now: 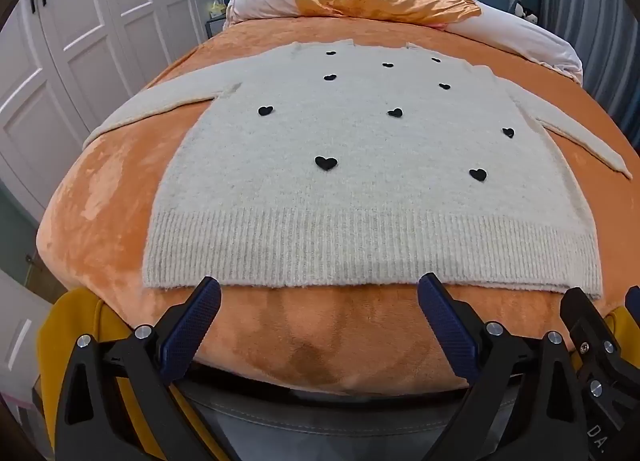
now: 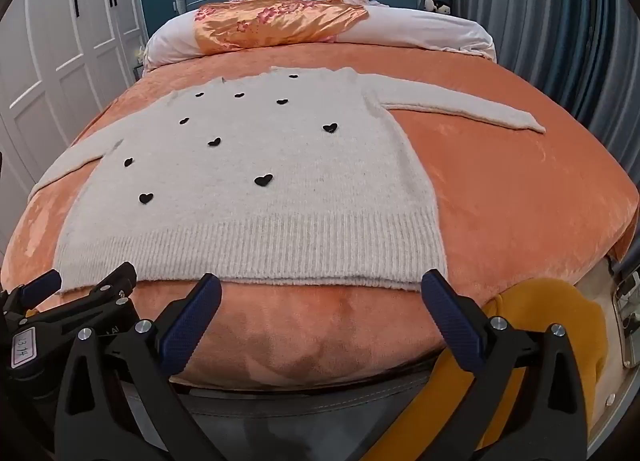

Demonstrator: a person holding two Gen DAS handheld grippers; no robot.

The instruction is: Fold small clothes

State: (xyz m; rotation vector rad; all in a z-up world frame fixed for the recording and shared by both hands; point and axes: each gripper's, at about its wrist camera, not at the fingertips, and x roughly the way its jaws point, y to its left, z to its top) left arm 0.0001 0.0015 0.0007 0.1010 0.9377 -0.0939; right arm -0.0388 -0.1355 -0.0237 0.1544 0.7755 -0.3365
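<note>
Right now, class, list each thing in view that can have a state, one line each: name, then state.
Sweater: unfolded, lying flat on the blanket, front up, hem nearest the claws.
Sweater's sleeves: both spread outward, not folded in.
Left claw: open, holding nothing, just short of the hem.
Right claw: open, holding nothing, at the hem edge.
Orange blanket: spread over the bed.
Wardrobe doors: shut.

We see the sweater point(image 1: 360, 189), pale grey fuzzy knit w/ small black hearts, spread flat & unfolded, front up, on the orange bed blanket point(image 1: 100, 197). Ribbed hem lies nearest us, neckline toward the pillows, both sleeves stretched out sideways, approx. straight.
</note>
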